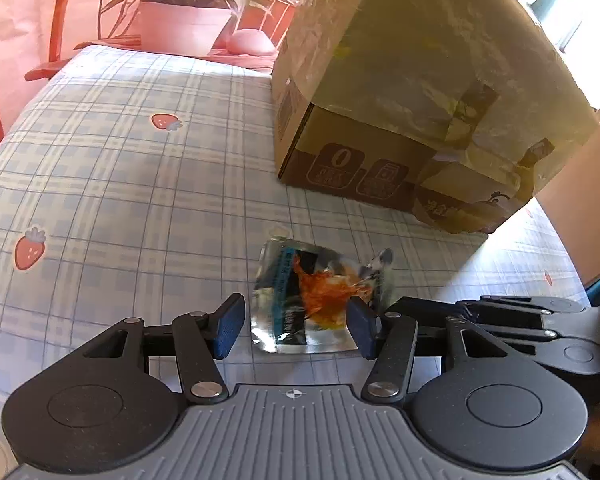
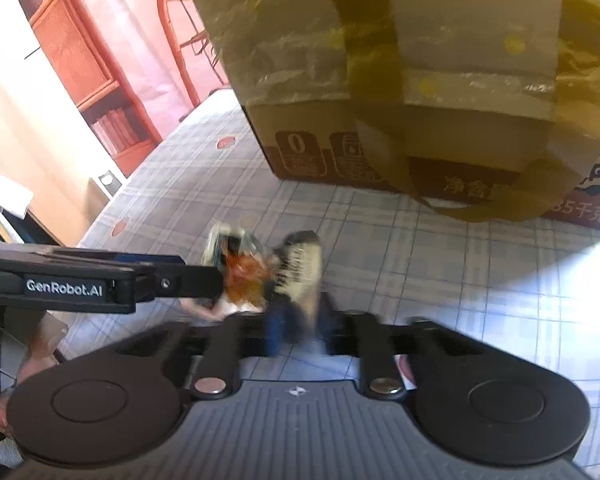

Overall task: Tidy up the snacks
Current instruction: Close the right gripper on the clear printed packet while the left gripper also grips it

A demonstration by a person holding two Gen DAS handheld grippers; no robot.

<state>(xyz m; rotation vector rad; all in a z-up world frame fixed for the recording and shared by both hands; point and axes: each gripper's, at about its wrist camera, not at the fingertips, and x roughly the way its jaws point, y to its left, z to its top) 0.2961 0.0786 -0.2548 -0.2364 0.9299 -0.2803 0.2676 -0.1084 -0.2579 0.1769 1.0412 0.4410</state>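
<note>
A shiny snack packet [image 1: 316, 300] with an orange picture lies on the checked tablecloth [image 1: 120, 180] in front of a taped cardboard box [image 1: 380, 160]. My left gripper [image 1: 296, 328] straddles the packet, with its right pad against the packet's edge. A narrow gap shows at its left pad, so it is open. In the right wrist view my right gripper [image 2: 300, 320] is blurred and shut on the pale end of the packet [image 2: 300, 268]. The left gripper's finger [image 2: 196, 276] comes in from the left and meets the packet's orange part.
The cardboard box [image 2: 380, 152] stands close behind the packet and overhangs the view. A potted plant [image 1: 180, 28] sits beyond the table's far edge. A red shelf [image 2: 92, 80] stands by the wall. A hand [image 2: 4, 380] shows at the lower left.
</note>
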